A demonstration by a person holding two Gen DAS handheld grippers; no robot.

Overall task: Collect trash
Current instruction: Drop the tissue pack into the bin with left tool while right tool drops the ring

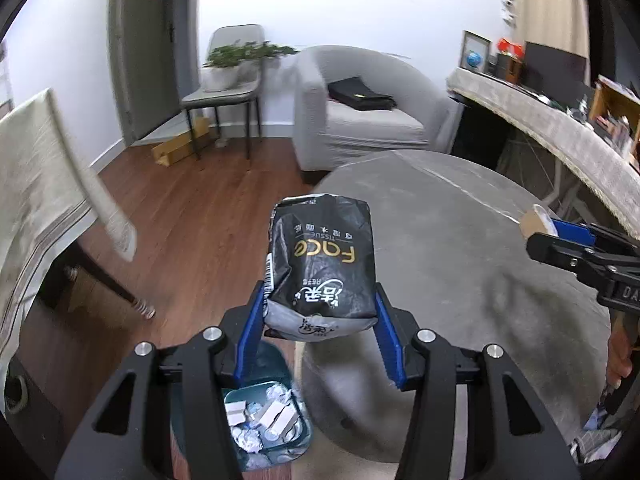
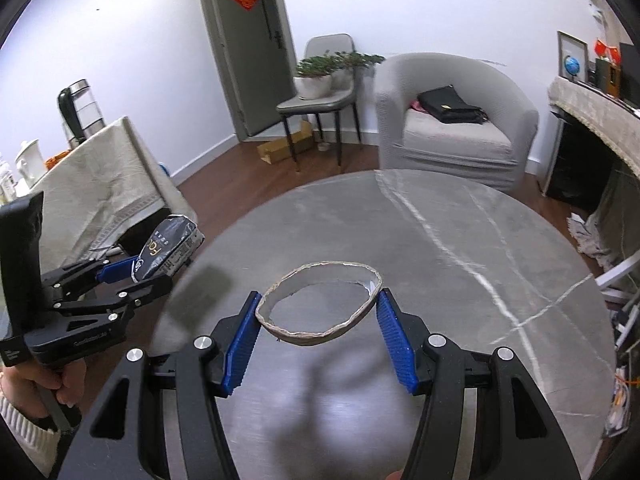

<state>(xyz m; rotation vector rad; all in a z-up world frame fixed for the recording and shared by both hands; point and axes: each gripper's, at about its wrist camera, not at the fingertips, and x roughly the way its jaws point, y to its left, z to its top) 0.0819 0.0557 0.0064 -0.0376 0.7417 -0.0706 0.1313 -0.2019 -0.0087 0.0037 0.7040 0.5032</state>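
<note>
Blue-padded jaws of the left gripper (image 1: 320, 316) pinch a black tissue pack (image 1: 322, 260) by its sides, held above a teal bin (image 1: 298, 440) full of crumpled paper. Alongside, the right gripper (image 2: 318, 316) squeezes a flattened cardboard ring (image 2: 320, 300) over the round grey table (image 2: 500, 280). Beyond stands a grey armchair (image 2: 452, 120).

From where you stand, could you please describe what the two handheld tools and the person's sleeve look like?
Both tools are matte black frames with silver bolts. Each left tool and right tool finger carries a ridged blue pad. The left tool's body bears small white lettering, too small to read. A cream knitted sleeve covers the wrist.
</note>
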